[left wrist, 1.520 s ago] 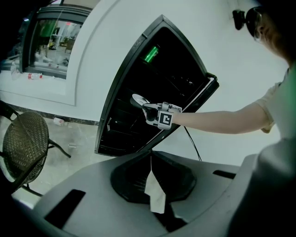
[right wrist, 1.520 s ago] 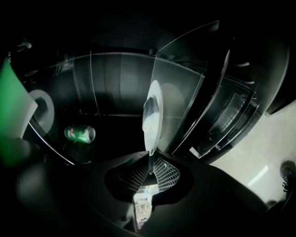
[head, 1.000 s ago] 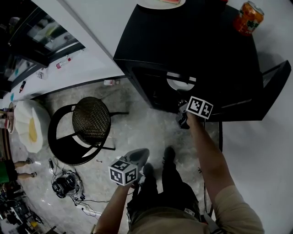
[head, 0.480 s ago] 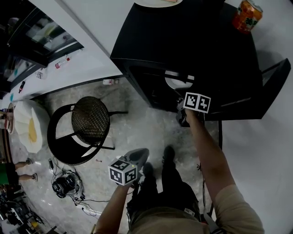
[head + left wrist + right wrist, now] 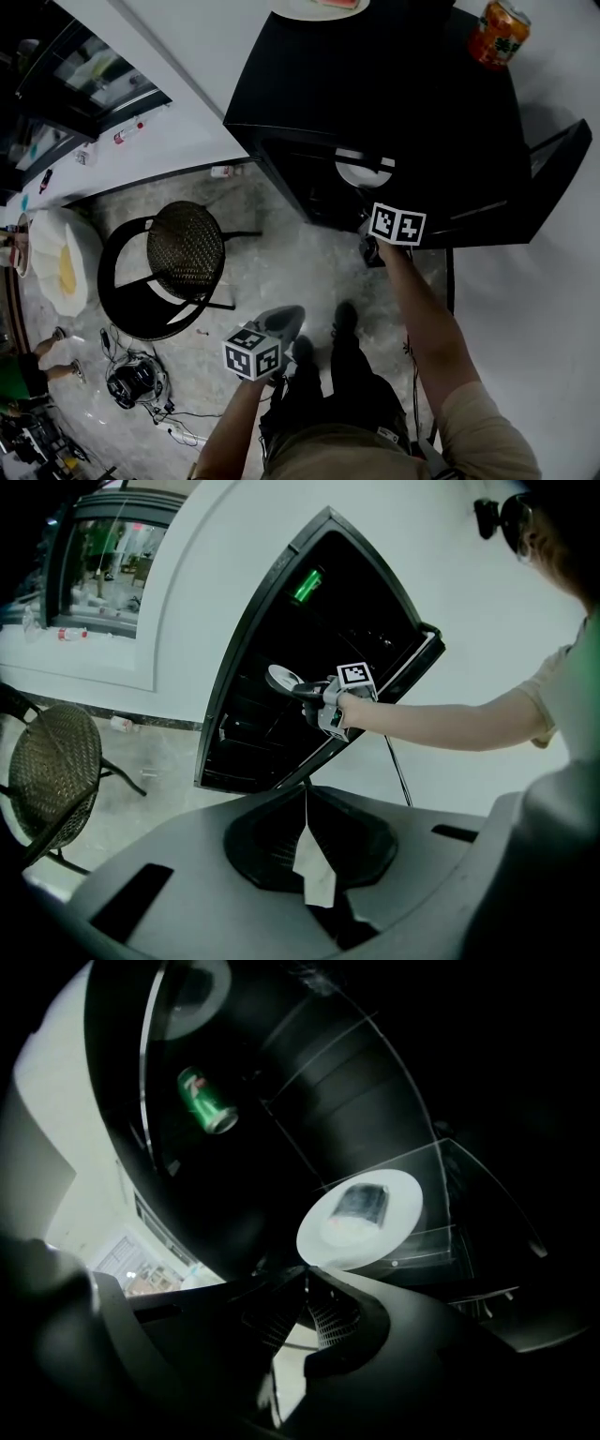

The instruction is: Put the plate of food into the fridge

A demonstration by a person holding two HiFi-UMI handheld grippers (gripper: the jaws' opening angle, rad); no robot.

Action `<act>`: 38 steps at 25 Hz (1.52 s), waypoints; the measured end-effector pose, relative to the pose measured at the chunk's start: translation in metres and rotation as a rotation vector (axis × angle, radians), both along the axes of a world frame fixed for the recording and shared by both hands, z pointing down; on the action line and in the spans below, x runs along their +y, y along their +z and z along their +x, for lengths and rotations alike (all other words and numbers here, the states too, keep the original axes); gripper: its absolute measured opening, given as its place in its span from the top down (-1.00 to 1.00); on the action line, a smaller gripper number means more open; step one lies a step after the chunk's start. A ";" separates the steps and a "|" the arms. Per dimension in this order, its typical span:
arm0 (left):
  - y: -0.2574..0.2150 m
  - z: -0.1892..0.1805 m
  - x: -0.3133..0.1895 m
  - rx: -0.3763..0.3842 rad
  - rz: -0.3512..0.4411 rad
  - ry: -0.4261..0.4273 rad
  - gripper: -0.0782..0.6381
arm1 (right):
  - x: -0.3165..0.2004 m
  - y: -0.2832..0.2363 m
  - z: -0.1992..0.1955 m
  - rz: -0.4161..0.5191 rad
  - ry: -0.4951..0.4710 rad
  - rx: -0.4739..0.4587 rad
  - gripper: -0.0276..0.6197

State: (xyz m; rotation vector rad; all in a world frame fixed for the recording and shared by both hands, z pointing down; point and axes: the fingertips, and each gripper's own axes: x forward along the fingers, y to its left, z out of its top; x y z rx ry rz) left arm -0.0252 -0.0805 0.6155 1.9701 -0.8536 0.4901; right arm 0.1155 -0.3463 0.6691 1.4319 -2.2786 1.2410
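Head view: my right arm stretched forward, right gripper [image 5: 368, 192] inside the open fridge [image 5: 375, 84]; left gripper [image 5: 286, 319] hung low by my legs. Left gripper view: jaws pressed together, empty. Right gripper view: jaws clenched the plate [image 5: 361, 1218] rim, over a glass shelf [image 5: 441, 1241]
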 end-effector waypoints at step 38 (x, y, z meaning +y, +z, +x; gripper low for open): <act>-0.078 0.001 -0.040 0.040 0.222 0.004 0.75 | 0.056 -0.083 -0.020 0.060 -0.100 0.091 0.83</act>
